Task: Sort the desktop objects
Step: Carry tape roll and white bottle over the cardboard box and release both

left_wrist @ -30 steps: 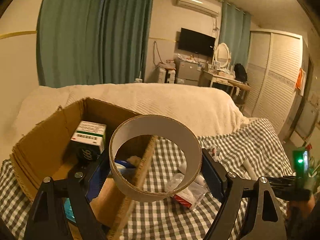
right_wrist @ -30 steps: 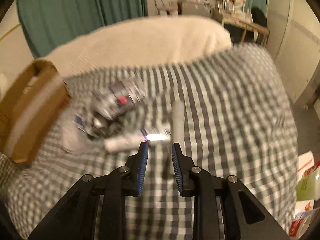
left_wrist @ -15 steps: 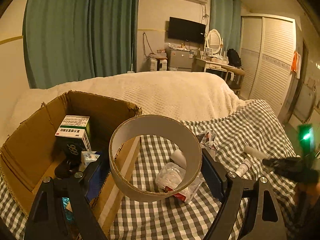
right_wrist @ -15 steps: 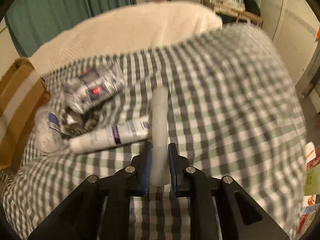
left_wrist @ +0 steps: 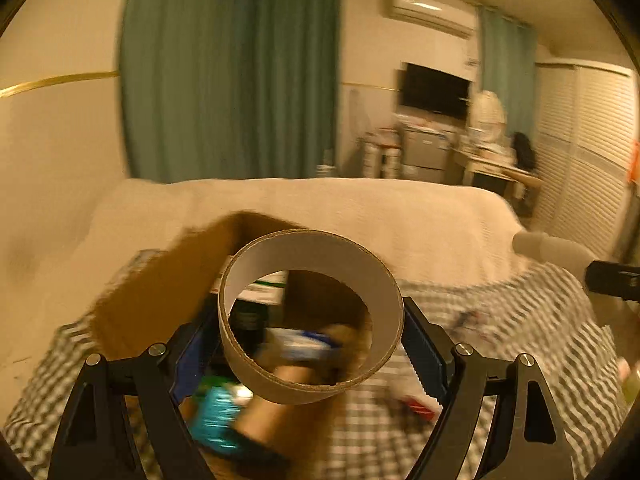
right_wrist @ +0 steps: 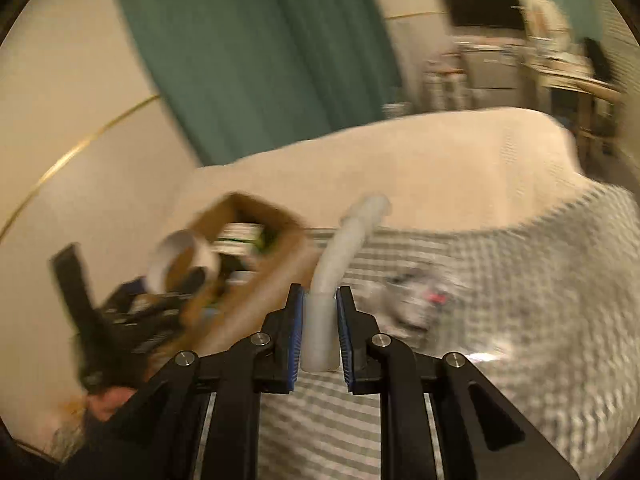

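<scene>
My left gripper (left_wrist: 310,330) is shut on a wide cardboard tape core (left_wrist: 310,320), held over the open brown cardboard box (left_wrist: 160,288). Blurred packets lie inside that box. My right gripper (right_wrist: 318,304) is shut on a white bent tube (right_wrist: 340,248), lifted above the checked cloth (right_wrist: 520,300). In the right wrist view the box (right_wrist: 256,288) and the tape core (right_wrist: 184,256) in the left gripper (right_wrist: 132,308) sit at the left. The white tube (left_wrist: 552,248) and the right gripper's dark finger (left_wrist: 612,278) show at the right edge of the left wrist view.
A silvery packet with a red mark (right_wrist: 420,296) lies on the checked cloth right of the box. A cream blanket (left_wrist: 320,208) covers the bed behind. Teal curtains (left_wrist: 224,72), a television (left_wrist: 434,90) and a slatted wardrobe (left_wrist: 592,152) stand beyond.
My right gripper closed on the white tube and lifted it off the cloth, swinging toward the box. My left gripper shifted with the tape core over the box.
</scene>
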Motion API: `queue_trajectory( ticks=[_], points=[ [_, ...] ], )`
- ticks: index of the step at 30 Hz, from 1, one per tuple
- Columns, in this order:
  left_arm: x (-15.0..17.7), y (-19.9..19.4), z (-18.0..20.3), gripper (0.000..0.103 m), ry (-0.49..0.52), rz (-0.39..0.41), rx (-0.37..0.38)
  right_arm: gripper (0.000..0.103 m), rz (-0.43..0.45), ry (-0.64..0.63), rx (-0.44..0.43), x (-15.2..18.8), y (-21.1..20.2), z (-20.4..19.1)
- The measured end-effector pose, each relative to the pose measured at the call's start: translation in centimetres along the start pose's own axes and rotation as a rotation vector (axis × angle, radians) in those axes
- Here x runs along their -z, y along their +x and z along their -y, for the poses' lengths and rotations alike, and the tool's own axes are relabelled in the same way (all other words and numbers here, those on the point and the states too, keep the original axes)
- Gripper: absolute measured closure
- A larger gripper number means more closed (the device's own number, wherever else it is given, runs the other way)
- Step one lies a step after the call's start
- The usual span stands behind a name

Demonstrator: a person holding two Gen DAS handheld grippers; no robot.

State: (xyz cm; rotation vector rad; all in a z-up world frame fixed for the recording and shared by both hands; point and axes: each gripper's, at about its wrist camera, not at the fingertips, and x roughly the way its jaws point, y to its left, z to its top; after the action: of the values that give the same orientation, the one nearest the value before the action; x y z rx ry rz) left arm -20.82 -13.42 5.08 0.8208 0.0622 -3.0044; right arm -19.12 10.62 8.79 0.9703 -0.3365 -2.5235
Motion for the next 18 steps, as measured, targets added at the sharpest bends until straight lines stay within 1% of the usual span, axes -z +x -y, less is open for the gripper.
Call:
queue_trajectory(
  ticks=[2,5,8,9,10,11,12,13,14,16,18],
  points=[
    [0.1,1.0,-2.1,0.017,-0.040,-0.039,-0.054,0.088,-0.015,-0.040,-0.049,-1.3,2.4,-2.5],
    [0.6,2.6,-4.5,0.017,-0.077,-0.088,-0.121,0.087,-0.056,-0.085,-0.092,-2.6,7.3,-5.9],
    [1.4,3.8,-5.6,0.015,-0.106,-0.126,-0.113,0.086,-0.093,-0.105,-0.109,-2.9,11.3,-8.2],
    [1.6,4.2,-5.6,0.014,-0.104,-0.145,-0.113,0.085,-0.105,-0.105,-0.115,-2.9,11.9,-8.6],
    [1.8,4.4,-5.4,0.009,-0.098,-0.154,-0.120,0.083,-0.111,-0.099,-0.119,-2.6,12.6,-8.8],
    [1.9,4.5,-5.2,0.001,-0.087,-0.162,-0.138,0.078,-0.115,-0.096,-0.118,-2.7,13.3,-9.0],
    [2.0,4.6,-5.1,0.000,-0.074,-0.163,-0.155,0.072,-0.113,-0.093,-0.112,-2.8,13.7,-9.1],
    [2.1,4.5,-4.8,0.000,-0.058,-0.160,-0.169,0.062,-0.103,-0.093,-0.104,-2.8,13.6,-9.0],
    [2.1,4.5,-4.6,0.000,-0.045,-0.164,-0.174,0.061,-0.087,-0.098,-0.091,-2.9,13.3,-8.8],
    [2.0,4.3,-4.2,0.000,-0.030,-0.170,-0.165,0.061,-0.049,-0.131,-0.053,-2.9,12.2,-8.4],
    [1.6,3.8,-4.1,0.000,-0.024,-0.152,-0.150,0.059,-0.009,-0.156,0.007,-2.7,10.6,-7.6]
  ],
)
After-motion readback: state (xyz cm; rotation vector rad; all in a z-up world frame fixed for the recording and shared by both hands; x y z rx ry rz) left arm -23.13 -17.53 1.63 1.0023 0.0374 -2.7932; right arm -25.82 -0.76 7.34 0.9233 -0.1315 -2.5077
